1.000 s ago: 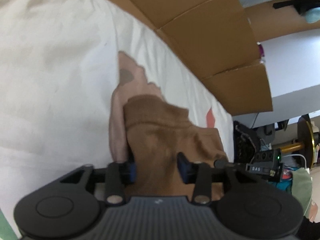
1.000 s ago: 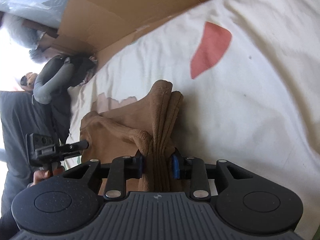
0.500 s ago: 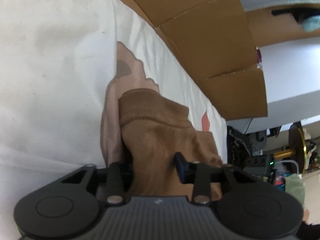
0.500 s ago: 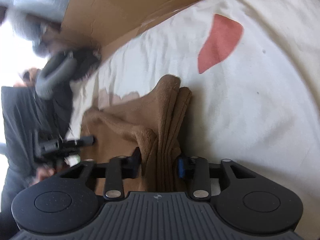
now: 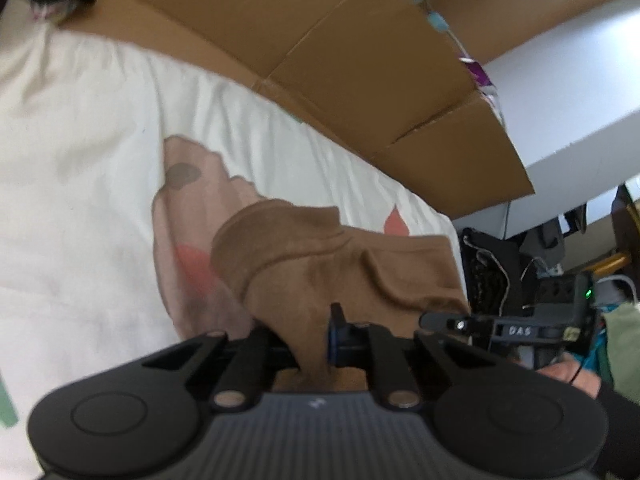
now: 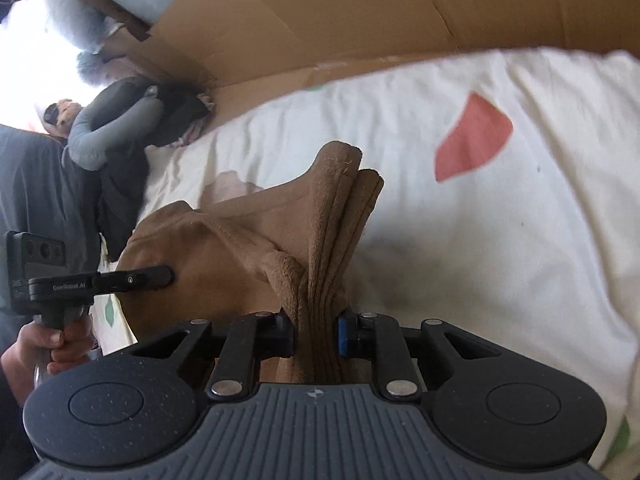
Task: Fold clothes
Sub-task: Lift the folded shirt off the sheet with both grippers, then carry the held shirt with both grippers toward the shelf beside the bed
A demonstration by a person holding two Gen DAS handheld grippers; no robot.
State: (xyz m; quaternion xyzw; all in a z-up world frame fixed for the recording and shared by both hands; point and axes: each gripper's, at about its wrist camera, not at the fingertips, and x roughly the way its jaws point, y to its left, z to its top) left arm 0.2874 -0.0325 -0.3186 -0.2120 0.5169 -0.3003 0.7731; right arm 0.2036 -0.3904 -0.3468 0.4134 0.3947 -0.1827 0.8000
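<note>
- Two grippers have the one brown garment [image 6: 248,240] between them: the left gripper [image 5: 312,340] and the right gripper [image 6: 316,336] have each just been closing their jaws, and each is now pinched tight on a bunched fold of the brown cloth.
- From the right wrist view, the garment's long axis runs from one gripper across to the other, roughly along the cardboard-backed edge of the bed; its near end is gathered into upright pleats in the right gripper, with a thick folded corner pointing away toward the cardboard.
- From the left wrist view, a ribbed hem curls over on the left side of the garment, and the cloth stretches off rightward to the other gripper's finger [image 5: 444,320].
- The garment sits over the bed's white sheet [image 6: 500,240], which carries red [image 6: 472,140] and pink patches [image 5: 188,216] and small green marks.
- Brown cardboard [image 5: 340,60] stands along the far edge of the bed.
- A grey cushion [image 6: 108,136] and dark clothing lie heaped at one end of the bed, by the cardboard.
- A hand [image 6: 48,344] grips the left gripper's handle.
</note>
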